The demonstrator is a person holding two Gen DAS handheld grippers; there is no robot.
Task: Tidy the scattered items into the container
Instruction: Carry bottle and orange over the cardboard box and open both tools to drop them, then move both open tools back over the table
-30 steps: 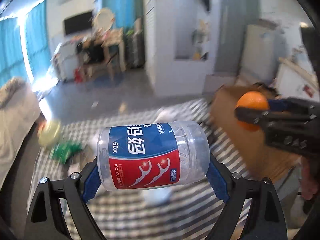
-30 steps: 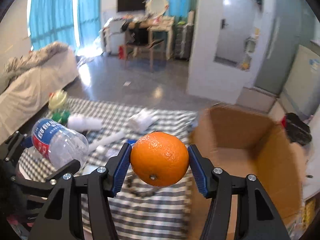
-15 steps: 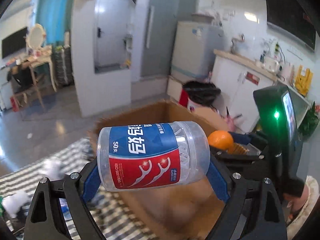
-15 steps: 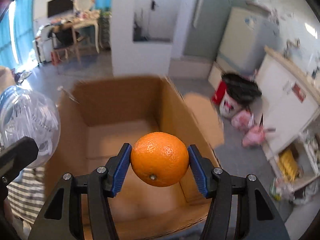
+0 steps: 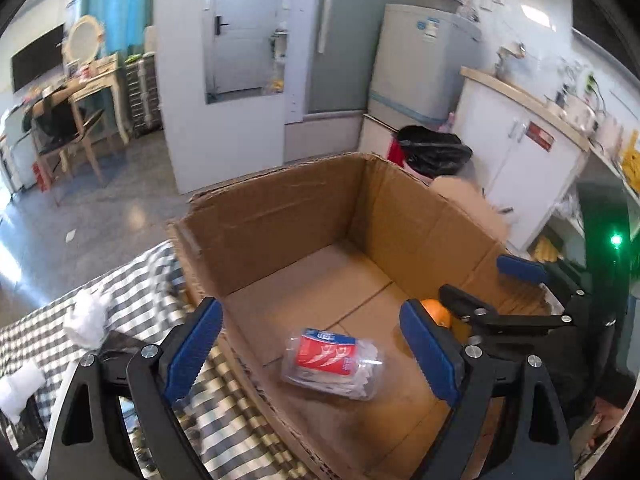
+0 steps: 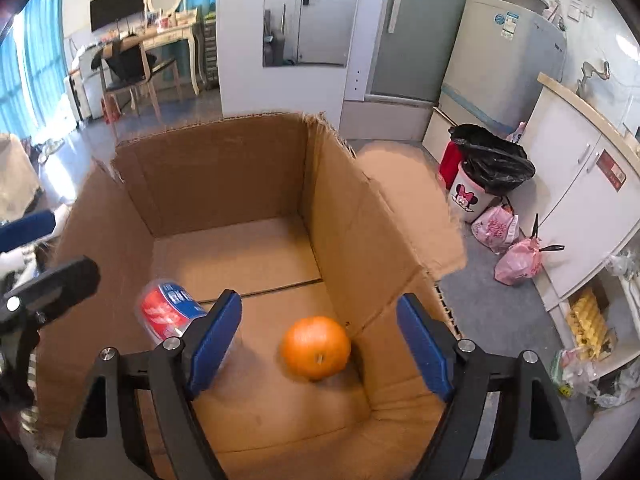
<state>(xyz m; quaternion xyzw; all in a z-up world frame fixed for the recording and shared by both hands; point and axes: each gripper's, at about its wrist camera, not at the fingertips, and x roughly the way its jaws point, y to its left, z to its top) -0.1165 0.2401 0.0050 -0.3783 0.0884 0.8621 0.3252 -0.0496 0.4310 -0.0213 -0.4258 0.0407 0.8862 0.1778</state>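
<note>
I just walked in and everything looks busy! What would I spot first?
Probably the bright orange on the floor of the big cardboard box, near its right wall. Left of it lies a clear jar with a red and blue label, on its side. Both tools, left and right, hang open above the box.

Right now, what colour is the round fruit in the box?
Orange. The orange shows best in the right wrist view, lying on the cardboard box floor.

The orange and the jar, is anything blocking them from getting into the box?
No, nothing is in the way. The orange and the clear jar already lie inside the cardboard box. The left gripper and right gripper both hang open and empty above it.
</note>
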